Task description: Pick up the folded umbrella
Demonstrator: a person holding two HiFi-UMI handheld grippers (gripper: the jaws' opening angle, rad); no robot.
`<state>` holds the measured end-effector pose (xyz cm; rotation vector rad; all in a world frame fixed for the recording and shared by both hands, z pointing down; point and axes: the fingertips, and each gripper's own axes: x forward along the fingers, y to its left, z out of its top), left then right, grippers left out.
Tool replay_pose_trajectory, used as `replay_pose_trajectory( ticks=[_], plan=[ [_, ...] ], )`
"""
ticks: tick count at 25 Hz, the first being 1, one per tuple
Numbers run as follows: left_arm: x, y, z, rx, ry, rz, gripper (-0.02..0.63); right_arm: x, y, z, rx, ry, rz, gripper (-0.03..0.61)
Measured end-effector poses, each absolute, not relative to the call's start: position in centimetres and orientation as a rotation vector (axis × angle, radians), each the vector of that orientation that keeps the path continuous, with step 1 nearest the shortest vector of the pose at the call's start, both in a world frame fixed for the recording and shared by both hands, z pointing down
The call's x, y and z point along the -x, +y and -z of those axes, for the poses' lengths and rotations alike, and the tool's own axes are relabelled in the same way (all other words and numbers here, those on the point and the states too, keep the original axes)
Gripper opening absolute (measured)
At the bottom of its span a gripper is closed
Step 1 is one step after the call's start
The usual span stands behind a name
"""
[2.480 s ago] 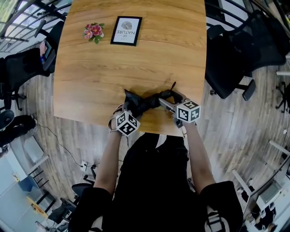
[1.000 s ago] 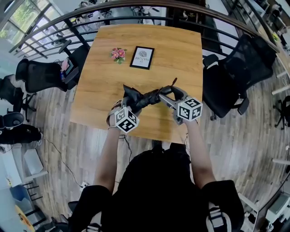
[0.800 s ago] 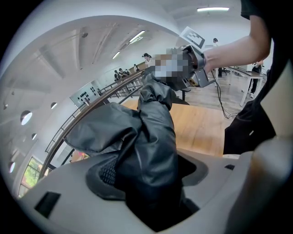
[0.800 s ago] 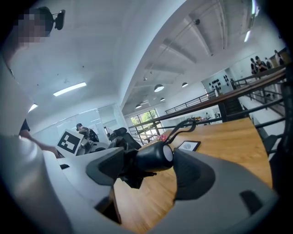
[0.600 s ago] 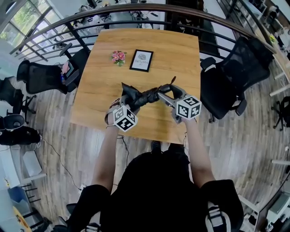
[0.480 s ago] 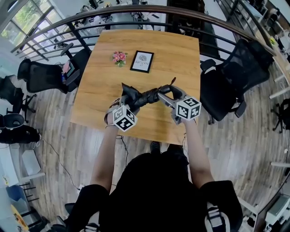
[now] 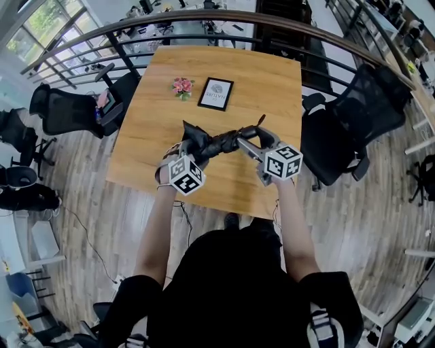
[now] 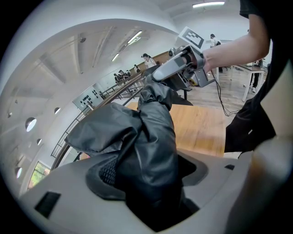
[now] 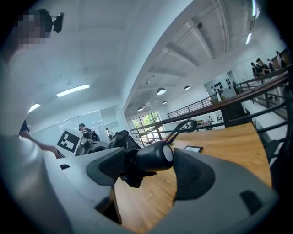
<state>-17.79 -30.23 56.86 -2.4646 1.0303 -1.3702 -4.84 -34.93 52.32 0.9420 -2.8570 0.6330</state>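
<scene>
While I hold both tools over the near half of the wooden table, the plank floor spreads around it on all sides. A dark curved railing runs behind the far edge of the table. One black office chair stands close to the table's right edge, and a second black chair stands off the far left corner, near the railing.

The folded umbrella is off the table top, stretched between my two tools above the near part of the wood. My left gripper is closed on the canopy end. In the left gripper view the crumpled black fabric fills the gap and both pads press on it, so the jaws stand rather wide. My right gripper is closed on the round black handle, with one pad on each side of it.

A picture frame lies on the far part of the table, well apart from the umbrella. Small pink flowers sit just beside it on the left. A thin strap sticks out from the handle toward the frame.
</scene>
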Motion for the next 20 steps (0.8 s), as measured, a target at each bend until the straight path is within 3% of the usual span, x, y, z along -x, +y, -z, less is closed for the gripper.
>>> replay_pose_trajectory(
  ticks=[20],
  plan=[
    [18.03, -30.45, -57.24, 2.472, 1.038, 1.383, 0.33, 5.21, -35.08, -52.68, -0.914, -2.839, -0.6, 0.333]
  ],
)
